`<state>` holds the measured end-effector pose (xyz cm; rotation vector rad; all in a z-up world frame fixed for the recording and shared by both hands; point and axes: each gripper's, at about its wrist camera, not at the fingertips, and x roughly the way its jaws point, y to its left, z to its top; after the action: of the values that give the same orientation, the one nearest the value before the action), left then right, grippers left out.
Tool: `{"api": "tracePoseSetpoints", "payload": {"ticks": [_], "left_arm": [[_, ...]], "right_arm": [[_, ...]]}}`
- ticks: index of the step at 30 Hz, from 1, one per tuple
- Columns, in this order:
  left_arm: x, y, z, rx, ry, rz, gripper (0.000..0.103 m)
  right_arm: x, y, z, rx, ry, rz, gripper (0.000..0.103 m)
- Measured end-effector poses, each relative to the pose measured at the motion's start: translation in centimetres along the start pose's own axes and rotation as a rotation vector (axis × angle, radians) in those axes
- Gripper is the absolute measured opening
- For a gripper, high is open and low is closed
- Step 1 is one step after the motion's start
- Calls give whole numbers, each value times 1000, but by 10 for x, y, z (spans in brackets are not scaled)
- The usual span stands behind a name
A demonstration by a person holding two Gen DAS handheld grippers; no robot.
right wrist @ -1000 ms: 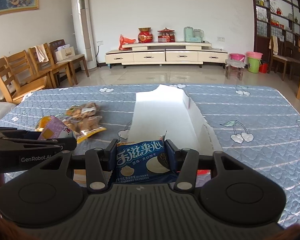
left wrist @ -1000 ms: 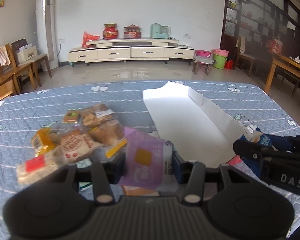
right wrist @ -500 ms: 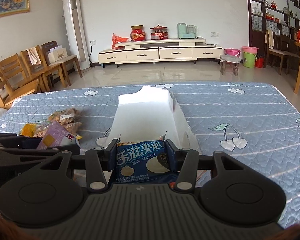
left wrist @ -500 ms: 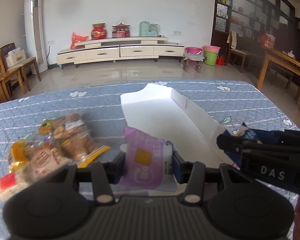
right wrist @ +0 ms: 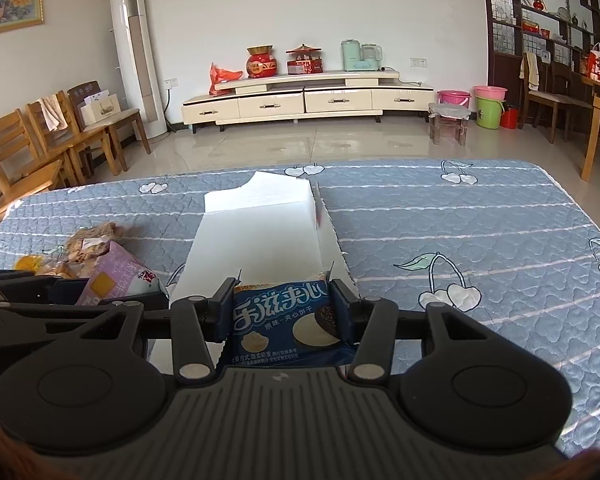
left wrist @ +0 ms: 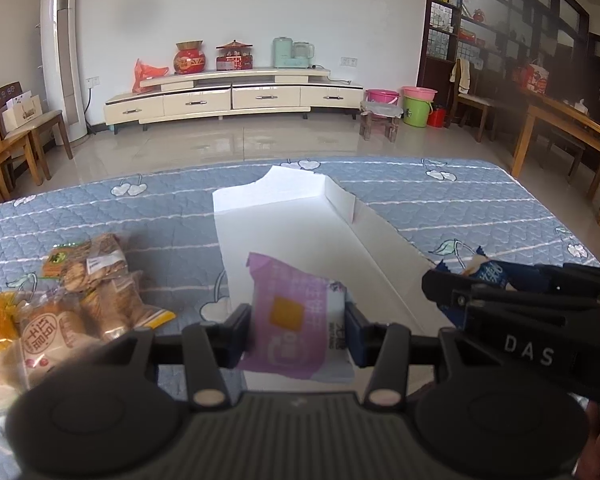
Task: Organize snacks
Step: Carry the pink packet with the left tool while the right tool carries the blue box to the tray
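Honestly, your left claw (left wrist: 296, 320) pinches the purple packet (left wrist: 296, 312), right claw (right wrist: 282, 308) the blue biscuit pack (right wrist: 284, 320); crowding over the white box (right wrist: 260, 232) risks bumping its flimsy wall.

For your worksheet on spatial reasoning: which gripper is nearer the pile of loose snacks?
Left. The left gripper is just right of the pile of loose snacks; the right gripper is farther right, beyond it.

Purple packet (left wrist: 296, 316), dark blue packet (right wrist: 286, 322), white box (right wrist: 260, 236), blue cherry-print quilted cloth (right wrist: 460, 232)
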<state>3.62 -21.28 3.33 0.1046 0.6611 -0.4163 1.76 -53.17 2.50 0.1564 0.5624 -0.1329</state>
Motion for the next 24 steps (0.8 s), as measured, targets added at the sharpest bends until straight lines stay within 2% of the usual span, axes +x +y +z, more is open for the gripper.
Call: {"api": "tracePoseSetpoints", "payload": {"ticks": [12,24], "left_arm": [[22,-1,4,-32,24,1,48],[29,-8,-2,-12,42,-2,48]], "right_arm": [[16,-4,2,12,19,4,61],[23,-3,4,13,35,-7,61]]}}
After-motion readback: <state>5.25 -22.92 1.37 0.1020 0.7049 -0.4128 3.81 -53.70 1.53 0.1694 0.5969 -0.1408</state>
